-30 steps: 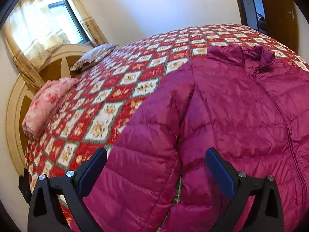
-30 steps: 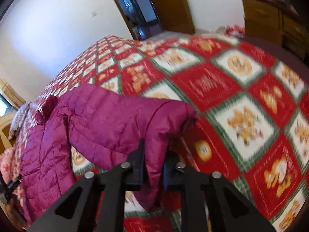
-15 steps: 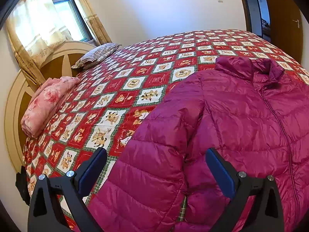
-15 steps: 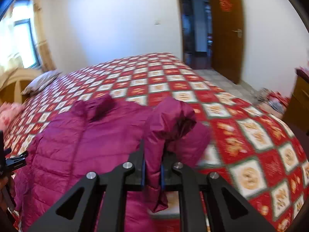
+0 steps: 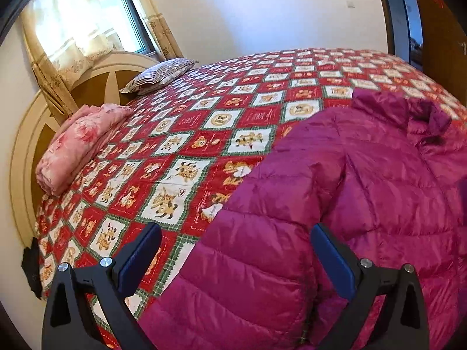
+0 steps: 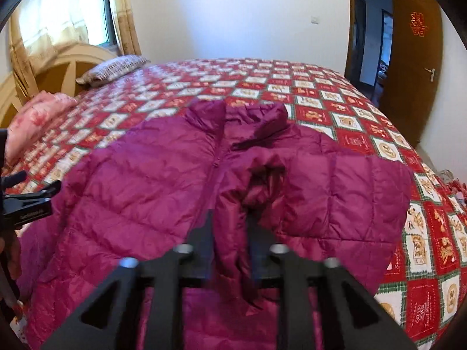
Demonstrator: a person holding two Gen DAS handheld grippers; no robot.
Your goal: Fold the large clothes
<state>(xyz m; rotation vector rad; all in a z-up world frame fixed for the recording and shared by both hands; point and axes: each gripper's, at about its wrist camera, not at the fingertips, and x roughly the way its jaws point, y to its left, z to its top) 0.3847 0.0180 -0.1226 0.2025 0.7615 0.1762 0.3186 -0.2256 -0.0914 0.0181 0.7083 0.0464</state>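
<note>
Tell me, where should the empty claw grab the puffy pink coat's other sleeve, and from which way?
Probably near the cuff end of the left sleeve, which lies flat along the magenta jacket's edge, right under the open left gripper. Come straight down from above, one finger on each side across its narrow width. The right gripper already pinches the other sleeve that way.
</note>
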